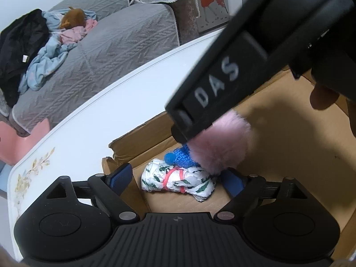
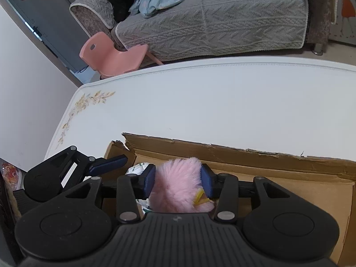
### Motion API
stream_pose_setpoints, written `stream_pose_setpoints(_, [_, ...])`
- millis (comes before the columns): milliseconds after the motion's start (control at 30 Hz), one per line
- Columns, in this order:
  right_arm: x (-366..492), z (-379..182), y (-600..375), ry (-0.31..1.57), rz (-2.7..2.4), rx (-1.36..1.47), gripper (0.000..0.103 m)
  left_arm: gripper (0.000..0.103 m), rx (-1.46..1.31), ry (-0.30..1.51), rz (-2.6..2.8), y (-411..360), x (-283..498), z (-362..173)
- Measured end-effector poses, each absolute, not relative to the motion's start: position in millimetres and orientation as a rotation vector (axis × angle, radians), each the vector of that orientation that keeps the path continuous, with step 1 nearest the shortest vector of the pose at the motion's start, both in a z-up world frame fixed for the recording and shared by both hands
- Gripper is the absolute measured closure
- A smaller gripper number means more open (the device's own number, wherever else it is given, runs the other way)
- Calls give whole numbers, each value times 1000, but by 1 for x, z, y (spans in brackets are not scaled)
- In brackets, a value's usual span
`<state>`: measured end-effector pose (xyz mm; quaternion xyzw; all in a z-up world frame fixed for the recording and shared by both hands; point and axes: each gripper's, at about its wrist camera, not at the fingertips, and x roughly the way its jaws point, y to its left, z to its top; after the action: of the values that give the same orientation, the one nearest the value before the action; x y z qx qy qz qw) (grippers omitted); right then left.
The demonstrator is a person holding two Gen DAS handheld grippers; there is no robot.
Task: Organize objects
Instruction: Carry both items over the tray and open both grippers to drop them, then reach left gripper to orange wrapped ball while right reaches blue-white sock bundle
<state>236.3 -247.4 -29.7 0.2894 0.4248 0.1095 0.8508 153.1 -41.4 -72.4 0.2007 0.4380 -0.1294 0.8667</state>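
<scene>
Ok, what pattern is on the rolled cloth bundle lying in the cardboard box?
White with green leaf prints, tied with pink bands; the cloth bundle shows best in the left wrist view.

- I see my right gripper (image 2: 178, 181) with a pink fluffy toy (image 2: 178, 184) between its blue pads, which touch the fur.
- Below is the cardboard box (image 2: 267, 162) on the white table (image 2: 200, 102).
- My left gripper (image 2: 111, 162) reaches over the box's left corner.

Cardboard box (image 2: 222, 150) walls hem the tongs; table (image 2: 200, 102) beyond lies bare
</scene>
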Motion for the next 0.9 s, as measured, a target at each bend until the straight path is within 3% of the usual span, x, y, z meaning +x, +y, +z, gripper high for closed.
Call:
stream_pose_setpoints(233, [223, -5, -257, 841, 226, 602, 55, 9, 380, 913, -268, -38, 138, -51])
stream_pose_setpoints(500, [168, 23, -270, 778, 225, 584, 51, 6, 123, 940, -190, -2, 98, -11])
stream_pose_setpoints(600, [112, 48, -269, 669, 187, 466, 37, 5, 22, 969, -153, 10, 68, 6])
stream_pose_setpoints(633, [88, 55, -270, 612, 179, 438, 14, 5, 0, 982, -144, 13, 56, 10])
stream_pose_setpoints(667, [64, 60, -269, 559, 155, 419, 2, 4, -12, 997, -136, 16, 45, 14])
stream_pose_setpoints(767, [10, 53, -268, 430, 119, 449, 0, 3, -38, 1026, -121, 19, 16, 24])
stream_pose_setpoints(900, [-23, 37, -263, 401, 57, 484, 0, 1, -37, 1056, -113, 20, -14, 23])
